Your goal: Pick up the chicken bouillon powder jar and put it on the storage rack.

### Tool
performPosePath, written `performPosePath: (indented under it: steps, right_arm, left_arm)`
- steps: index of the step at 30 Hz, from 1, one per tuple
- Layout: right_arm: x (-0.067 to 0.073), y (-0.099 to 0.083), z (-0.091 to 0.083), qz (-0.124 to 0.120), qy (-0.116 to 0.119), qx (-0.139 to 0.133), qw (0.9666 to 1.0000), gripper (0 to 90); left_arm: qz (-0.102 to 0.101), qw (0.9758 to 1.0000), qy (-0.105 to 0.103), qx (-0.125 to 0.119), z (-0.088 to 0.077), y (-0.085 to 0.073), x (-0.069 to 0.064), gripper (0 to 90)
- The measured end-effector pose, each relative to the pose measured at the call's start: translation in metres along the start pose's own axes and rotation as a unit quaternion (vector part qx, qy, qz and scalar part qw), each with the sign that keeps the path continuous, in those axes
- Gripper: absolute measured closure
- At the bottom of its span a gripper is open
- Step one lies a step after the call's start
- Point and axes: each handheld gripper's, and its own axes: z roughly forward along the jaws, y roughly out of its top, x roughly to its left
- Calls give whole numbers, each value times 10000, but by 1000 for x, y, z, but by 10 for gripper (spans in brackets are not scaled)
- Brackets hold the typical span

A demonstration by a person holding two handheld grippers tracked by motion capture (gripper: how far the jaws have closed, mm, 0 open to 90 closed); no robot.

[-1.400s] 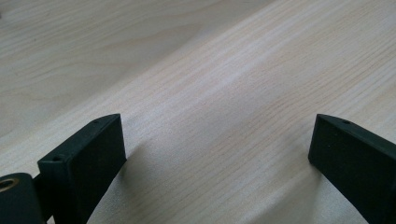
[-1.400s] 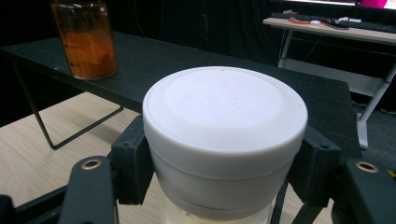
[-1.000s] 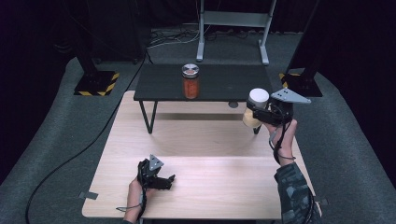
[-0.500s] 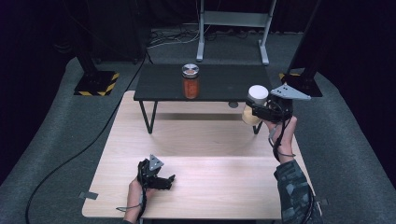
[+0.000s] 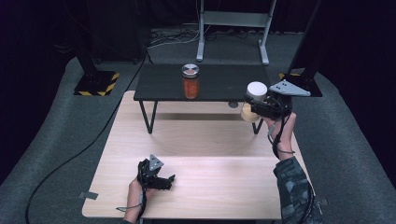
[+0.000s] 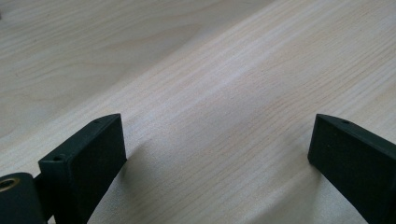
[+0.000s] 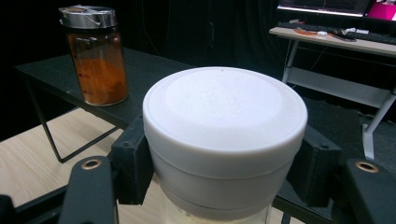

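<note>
The right tongs (image 7: 219,186) are clamped on the white-lidded jar (image 7: 223,135), one pad on each side just under the rim of the lid, and the jar stands upright between them, carried in the air. Down near the person, the left tongs (image 5: 161,179) rest low over the wooden table (image 5: 210,186), spread wide with nothing between them; in the left gripper view there is bare wood grain between the two black pads (image 6: 93,154).

Now to that jar. It looks like a clear body with pale contents under a broad, smooth plastic lid, so it is probably stiff, fairly weighty for its size, and breakable if the body is glass. The lid's wall is slick, so a hold at the lid band could slip or twist the cap; the judgement here is that a grip lower, on the body just under the lid, would be surer, though the present hold looks square and level.

Beyond the right tongs, off to their left, the black table (image 5: 163,88) carries an orange-filled jar (image 7: 93,56) with a metal lid, well apart from the carried one. In the high view the held jar (image 5: 256,91) hangs at the black table's near right corner, so a set-down there looks likely.
</note>
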Motion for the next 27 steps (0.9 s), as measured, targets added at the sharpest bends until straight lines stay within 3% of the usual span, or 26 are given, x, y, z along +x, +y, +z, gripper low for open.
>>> performPosePath:
  steps: [27]
  right_arm:
    - [0, 23, 7, 45, 59, -48, 10000, 326]
  left_arm:
    - [21, 10000, 13, -6, 0, 0, -1, 35]
